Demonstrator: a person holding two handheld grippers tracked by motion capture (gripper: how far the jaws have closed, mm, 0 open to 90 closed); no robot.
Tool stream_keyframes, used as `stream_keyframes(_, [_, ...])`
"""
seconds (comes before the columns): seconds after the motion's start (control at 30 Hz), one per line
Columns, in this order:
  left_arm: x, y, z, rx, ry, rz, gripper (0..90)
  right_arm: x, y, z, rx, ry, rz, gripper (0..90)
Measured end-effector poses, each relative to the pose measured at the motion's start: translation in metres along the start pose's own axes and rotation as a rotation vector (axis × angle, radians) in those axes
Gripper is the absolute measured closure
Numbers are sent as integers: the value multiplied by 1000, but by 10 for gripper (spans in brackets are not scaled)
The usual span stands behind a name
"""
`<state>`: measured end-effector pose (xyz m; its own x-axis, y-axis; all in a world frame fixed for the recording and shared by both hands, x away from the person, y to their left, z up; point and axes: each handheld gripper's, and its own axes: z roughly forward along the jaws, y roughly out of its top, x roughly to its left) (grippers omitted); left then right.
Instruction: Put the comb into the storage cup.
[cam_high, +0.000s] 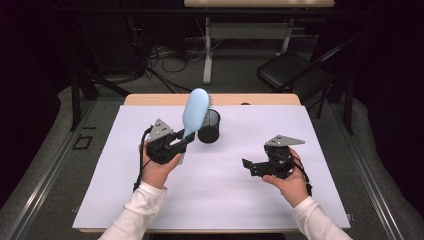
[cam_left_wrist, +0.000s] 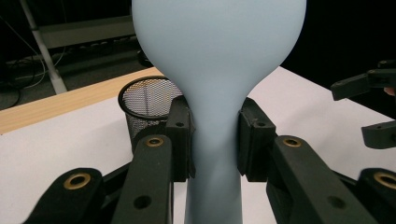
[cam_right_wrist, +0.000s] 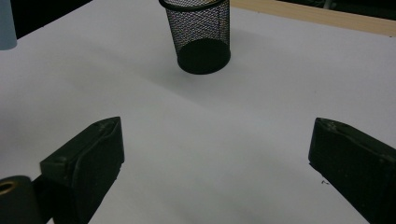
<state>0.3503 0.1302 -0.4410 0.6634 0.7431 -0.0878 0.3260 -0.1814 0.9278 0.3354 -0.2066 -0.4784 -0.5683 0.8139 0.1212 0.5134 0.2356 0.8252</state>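
Observation:
A pale blue hairbrush stands tilted in the air, head up, bristles facing away. My left gripper is shut on its handle; in the left gripper view both pads press the narrow neck of the hairbrush. Just behind and to the right of it a black mesh cup stands upright on the white sheet, seen also as the mesh cup and the mesh cup. My right gripper hovers over the sheet at the right, jaws wide open with nothing between them.
A white sheet covers the wooden table, whose far edge shows bare. Beyond the table stand a black folding chair, another desk's legs and loose cables on the floor.

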Motion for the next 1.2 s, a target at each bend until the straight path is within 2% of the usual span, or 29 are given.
stream_keyframes(0.37, [-2,-2,1,-11,-2,3,697,6,28,11,37,35,-12,40])
stream_keyframes(0.63, [-2,-5,6,-13,-14,-7,697,9,43,18,70,66,14,40])
stream_keyframes(0.83, [-1,-8,12,-6,-26,-24,697,8,53,18,58,81,50,43])
stream_keyframes(1.03, [-2,-10,13,-5,-26,-22,697,8,67,15,52,85,70,43])
stream_keyframes(1.2, [-2,-10,14,-10,-25,-21,697,9,80,14,0,100,104,43])
